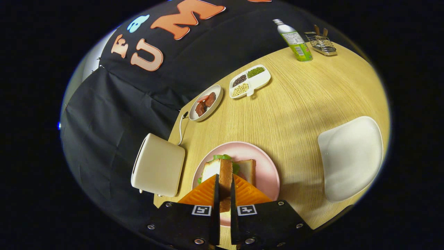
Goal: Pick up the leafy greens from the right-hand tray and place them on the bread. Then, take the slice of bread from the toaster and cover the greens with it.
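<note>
The gripper point(223, 189) is closed narrowly on a slice of bread point(225, 175), which stands on its edge between the two fingers and is pressed by both of them. Just under and ahead of the fingers lies the pink plate point(267, 173), where another bread slice point(248, 170) rests with the leafy greens point(222, 157) showing at its far side; the toaster point(158, 170) stands just to the left of the plate and the white tray point(350, 156) is well apart on the right. Farther on the wooden table point(298, 111) there are a bowl with meat pieces point(206, 102), a divided dish of beans point(249, 81), a green bottle point(295, 41) and a small wire rack point(321, 43).
</note>
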`<state>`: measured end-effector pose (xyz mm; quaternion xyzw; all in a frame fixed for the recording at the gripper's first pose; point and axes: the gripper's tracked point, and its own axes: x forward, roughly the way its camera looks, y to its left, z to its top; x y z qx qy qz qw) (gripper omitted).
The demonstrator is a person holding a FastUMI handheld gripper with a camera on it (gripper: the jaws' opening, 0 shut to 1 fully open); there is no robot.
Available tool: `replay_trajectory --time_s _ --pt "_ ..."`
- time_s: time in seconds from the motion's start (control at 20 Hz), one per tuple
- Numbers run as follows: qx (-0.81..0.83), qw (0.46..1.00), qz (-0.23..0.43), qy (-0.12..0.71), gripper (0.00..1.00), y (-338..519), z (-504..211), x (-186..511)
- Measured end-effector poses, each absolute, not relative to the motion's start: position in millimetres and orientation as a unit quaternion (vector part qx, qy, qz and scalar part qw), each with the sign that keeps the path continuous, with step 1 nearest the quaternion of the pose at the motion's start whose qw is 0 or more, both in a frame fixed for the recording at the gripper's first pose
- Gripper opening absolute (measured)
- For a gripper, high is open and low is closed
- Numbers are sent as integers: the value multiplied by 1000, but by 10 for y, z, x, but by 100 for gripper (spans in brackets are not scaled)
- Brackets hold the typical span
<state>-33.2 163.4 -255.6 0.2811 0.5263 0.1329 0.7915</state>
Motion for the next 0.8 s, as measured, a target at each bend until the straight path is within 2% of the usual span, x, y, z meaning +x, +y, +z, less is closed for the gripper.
replay_trajectory --time_s 0.4,0.65,0.7,0.8 --pt "240 814 140 511 14 1583 -2635 -368" --pt "220 826 129 503 29 1483 -2655 -367" --pt "213 832 128 495 37 1459 -2652 -346" --pt "207 840 133 484 44 1449 -2608 -323"
